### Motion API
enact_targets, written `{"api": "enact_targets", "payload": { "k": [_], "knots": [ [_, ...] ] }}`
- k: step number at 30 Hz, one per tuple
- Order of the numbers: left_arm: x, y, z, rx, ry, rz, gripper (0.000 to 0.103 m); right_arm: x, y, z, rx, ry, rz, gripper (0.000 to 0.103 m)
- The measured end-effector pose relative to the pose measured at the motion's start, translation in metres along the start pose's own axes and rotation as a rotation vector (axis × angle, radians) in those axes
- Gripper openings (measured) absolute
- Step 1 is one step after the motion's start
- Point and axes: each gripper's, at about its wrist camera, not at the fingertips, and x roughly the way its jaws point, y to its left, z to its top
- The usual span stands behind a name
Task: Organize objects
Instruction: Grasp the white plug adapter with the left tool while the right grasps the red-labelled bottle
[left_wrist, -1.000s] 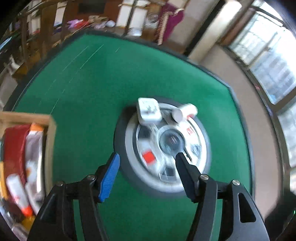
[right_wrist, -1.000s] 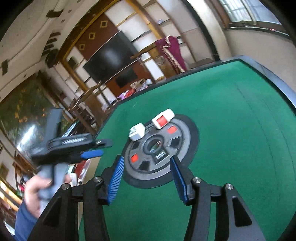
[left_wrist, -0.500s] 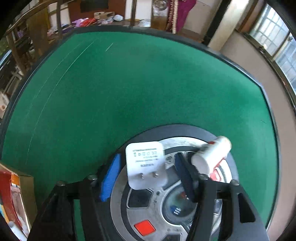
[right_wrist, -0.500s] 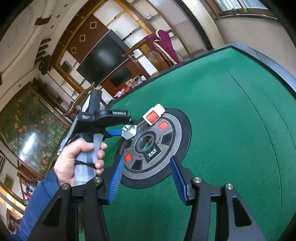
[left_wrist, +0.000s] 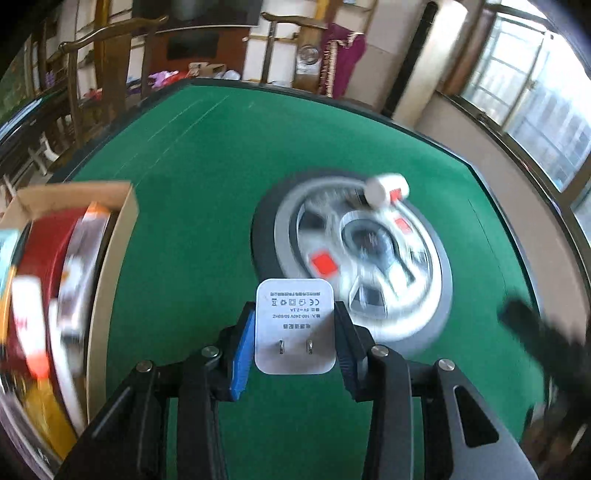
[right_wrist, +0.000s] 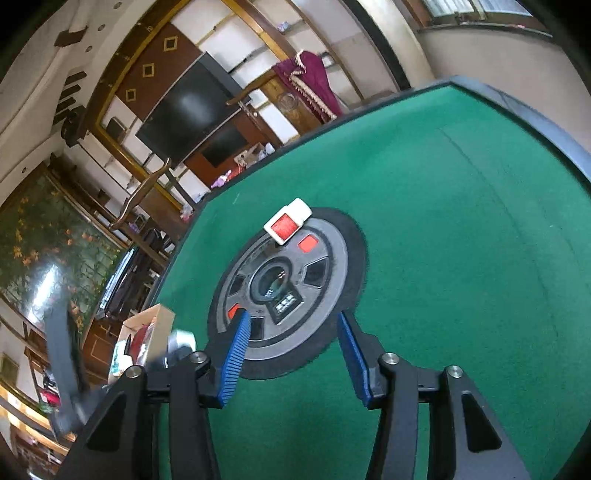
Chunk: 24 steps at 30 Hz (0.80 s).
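Left tool (left_wrist: 294, 332) clamps the white charger (left_wrist: 294, 325) off the tabletop (left_wrist: 207, 177), box-bound I'd say; right tool (right_wrist: 291, 354) apart and empty, white bottle (right_wrist: 287, 220) left.

On the table (left_wrist: 192, 206), the box (left_wrist: 110, 258) lies left of the round centre panel (left_wrist: 417, 314), where a small bottle (left_wrist: 386, 188) rests on its far rim.

Counted: one white plug adapter (left_wrist: 294, 325); one white container (right_wrist: 287, 226) with red label, on the centre panel's (right_wrist: 284, 295) far edge; one cardboard box (left_wrist: 110, 258) of packets, tabletop's (left_wrist: 207, 177) left edge.
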Motion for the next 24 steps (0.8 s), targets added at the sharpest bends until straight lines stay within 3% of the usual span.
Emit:
{"api": "enact_targets", "payload": {
  "k": [3, 7, 9, 15, 24],
  "knots": [
    [-0.002, 0.006, -0.017, 0.067, -0.025, 0.027, 0.039, 0.013, 0.014, 0.012, 0.028, 0.018, -0.010, 0.053],
    [0.006, 0.009, -0.010, 0.091, -0.014, -0.041, 0.039, 0.038, 0.038, 0.038, 0.045, 0.031, -0.042, 0.053],
    [0.005, 0.013, -0.010, 0.118, -0.041, 0.015, 0.039, 0.058, 0.044, 0.052, 0.061, 0.039, -0.072, 0.053],
    [0.004, 0.030, -0.004, 0.059, -0.049, -0.009, 0.039, 0.114, 0.031, 0.085, 0.195, 0.064, -0.144, 0.053],
    [-0.002, 0.040, 0.000, 0.020, -0.055, -0.011, 0.039, 0.170, 0.031, 0.108, 0.206, 0.140, -0.300, 0.054]
  ]
}}
